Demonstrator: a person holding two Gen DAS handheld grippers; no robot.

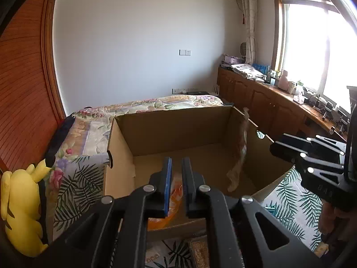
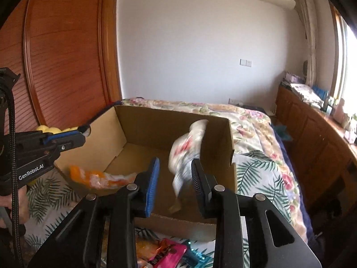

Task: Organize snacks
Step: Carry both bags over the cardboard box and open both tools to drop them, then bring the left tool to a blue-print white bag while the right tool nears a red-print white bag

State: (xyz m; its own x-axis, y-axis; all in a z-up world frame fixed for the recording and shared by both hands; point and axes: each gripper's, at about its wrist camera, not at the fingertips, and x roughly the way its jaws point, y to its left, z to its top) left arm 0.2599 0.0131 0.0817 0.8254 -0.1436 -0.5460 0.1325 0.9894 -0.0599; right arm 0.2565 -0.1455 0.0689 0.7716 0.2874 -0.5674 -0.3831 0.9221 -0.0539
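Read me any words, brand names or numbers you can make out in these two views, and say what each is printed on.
"GenRobot.AI": white lettering on the side of the left tongs, seen from the right wrist view.
Embossed letters on the right tongs body, left wrist view: too faint to read.
Print on the white snack bag and orange snack bag in the cardboard box: blurred, unreadable.

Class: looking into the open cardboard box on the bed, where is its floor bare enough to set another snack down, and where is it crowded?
Bare: the brown cardboard box floor along the far wall and its middle. Crowded: the near-left corner, where the orange snack packet lies, and the right side, where the blurred white floral packet hangs beyond the right gripper.
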